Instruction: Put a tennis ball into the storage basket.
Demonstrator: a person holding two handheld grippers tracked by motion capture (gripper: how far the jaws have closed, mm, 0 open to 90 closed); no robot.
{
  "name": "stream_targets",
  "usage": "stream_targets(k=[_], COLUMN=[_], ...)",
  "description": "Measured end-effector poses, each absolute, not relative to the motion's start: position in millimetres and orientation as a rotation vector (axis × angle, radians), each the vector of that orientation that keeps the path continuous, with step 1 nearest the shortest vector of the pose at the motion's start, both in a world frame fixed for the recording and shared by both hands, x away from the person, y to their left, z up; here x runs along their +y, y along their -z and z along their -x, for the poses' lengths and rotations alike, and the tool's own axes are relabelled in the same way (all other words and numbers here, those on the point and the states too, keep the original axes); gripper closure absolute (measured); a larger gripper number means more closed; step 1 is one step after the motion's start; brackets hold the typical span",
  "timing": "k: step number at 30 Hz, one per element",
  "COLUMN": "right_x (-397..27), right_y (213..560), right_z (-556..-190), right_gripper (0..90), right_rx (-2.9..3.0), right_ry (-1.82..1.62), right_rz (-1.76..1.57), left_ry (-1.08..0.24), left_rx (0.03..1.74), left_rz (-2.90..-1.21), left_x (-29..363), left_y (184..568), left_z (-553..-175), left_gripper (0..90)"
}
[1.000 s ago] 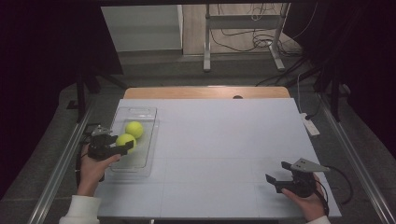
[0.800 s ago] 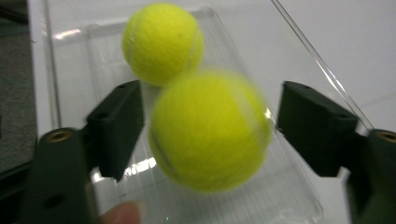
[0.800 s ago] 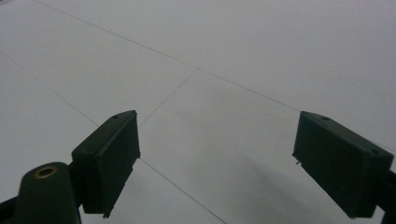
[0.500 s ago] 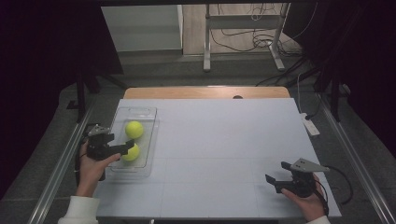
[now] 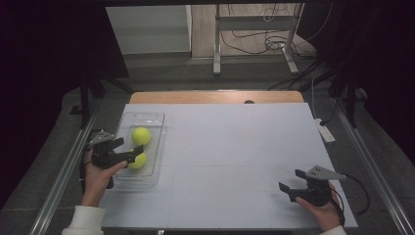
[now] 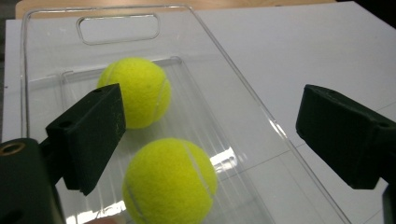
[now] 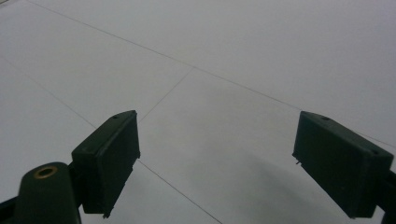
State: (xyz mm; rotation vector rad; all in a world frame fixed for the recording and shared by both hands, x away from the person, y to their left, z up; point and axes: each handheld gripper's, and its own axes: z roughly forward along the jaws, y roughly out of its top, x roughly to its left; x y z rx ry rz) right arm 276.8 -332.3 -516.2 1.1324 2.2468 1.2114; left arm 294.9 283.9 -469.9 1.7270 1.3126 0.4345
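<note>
Felt-covered tennis balls are lying in the clear plastic tray (image 5: 155,147) at the left of the desk (image 5: 235,161): the near ball (image 6: 169,182) sits loose on the ribbed floor between the wide-open jaws of the left gripper (image 5: 128,153), untouched by either pad, and the far ball (image 6: 136,91) rests just behind it. Both are judged light, springy and grippy, best pinched across the middle; rolling is to be expected on the slick tray. The right gripper (image 5: 288,188) is held with jaws apart and empty over the pale, matte, faintly seamed desk. A dark room with cables on the floor is seen beyond.
</note>
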Motion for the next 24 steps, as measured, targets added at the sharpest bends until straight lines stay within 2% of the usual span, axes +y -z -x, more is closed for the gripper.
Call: stream_targets(k=[24], right_x=[-329], right_y=[513], right_z=[-278], right_gripper=[14.5], right_rx=[2.248], right_ry=[-1.236], right_rz=[-1.113], left_ry=[-0.427], left_rx=[1.206], left_rz=[-1.735], left_x=[262], left_y=[466], left_z=[-267], left_gripper=[9.9])
